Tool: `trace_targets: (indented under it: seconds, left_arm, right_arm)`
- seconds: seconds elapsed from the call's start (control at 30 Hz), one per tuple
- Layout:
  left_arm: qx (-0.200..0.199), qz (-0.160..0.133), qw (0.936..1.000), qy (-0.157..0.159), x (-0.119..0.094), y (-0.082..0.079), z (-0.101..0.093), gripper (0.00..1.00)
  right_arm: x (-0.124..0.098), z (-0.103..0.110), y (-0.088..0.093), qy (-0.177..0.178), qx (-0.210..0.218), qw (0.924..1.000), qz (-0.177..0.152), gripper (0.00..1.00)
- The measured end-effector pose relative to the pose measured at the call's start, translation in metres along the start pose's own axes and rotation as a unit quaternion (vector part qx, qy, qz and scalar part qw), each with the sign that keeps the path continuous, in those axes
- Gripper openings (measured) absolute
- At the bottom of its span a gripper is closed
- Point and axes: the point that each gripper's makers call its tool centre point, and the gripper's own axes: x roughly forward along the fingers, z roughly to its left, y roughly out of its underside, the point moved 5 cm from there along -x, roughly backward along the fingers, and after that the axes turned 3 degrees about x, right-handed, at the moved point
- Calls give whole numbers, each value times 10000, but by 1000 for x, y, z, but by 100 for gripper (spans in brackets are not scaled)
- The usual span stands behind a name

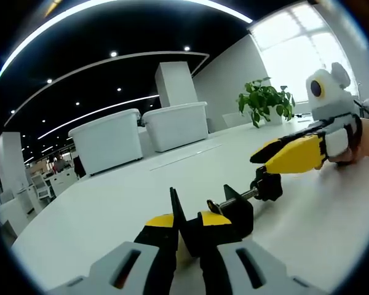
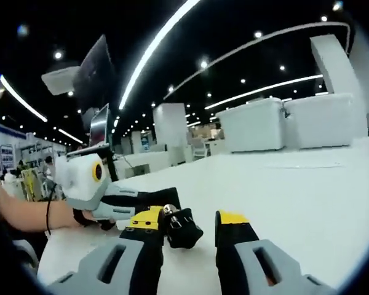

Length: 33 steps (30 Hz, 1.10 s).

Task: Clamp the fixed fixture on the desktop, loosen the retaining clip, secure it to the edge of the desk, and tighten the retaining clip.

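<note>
On the white desk (image 1: 98, 209) my left gripper (image 1: 187, 228) is shut on a black clamp fixture (image 1: 237, 212), whose threaded screw (image 1: 240, 196) runs right to a black knob (image 1: 267, 186). My right gripper (image 1: 261, 161), black with yellow jaws, reaches in from the right and hovers just above that knob. In the right gripper view the knob (image 2: 183, 228) lies between my right gripper's (image 2: 190, 224) open jaws, against the left one and with a gap to the right one. The left gripper (image 2: 163, 200) comes in from the left behind it.
Two white bins (image 1: 107, 140) (image 1: 175, 125) stand at the desk's far side, also seen as bins (image 2: 255, 126) in the right gripper view. A potted plant (image 1: 264, 101) stands by the window. A person's forearm (image 2: 24, 215) holds the left gripper. A monitor (image 2: 98, 74) hangs at the left.
</note>
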Motion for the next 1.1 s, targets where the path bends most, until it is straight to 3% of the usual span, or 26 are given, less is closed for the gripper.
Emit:
trace_targets:
  seconds: [0.03,0.2,0.33,0.5,0.7,0.87,0.97,1.03,1.1]
  left_arm:
    - [-1,1,10000,0,0,0,0,13]
    - [0,-1,10000,3,0,0,0,13]
    - [2,-2,10000,4,0,0,0,13]
    - [7,2,10000,0,0,0,0,13]
    - [3,6,10000,-7,0,0,0,13]
    - [5,12,10000,-17,0,0,1,13]
    - [4,14,10000,-18,-1,0,1,13]
    - [3,17,10000,-22,-1,0,1,13]
    - [4,21,10000,-30,-1,0,1,13]
  right_arm:
    - [0,2,1,-119,60,9999,41,30]
    - [3,0,5,-39,62,9998,187,28]
    - [7,3,15,-41,-240,9985,500,27]
    - [6,0,14,38,-244,9986,459,24]
    - [7,2,15,60,-886,9950,448,23]
    - [7,4,15,74,-1137,9926,417,23]
    - [8,5,14,147,-1598,9863,383,23]
    - [8,9,14,224,-2190,9748,357,23]
    - [9,11,15,293,-2515,9668,352,23]
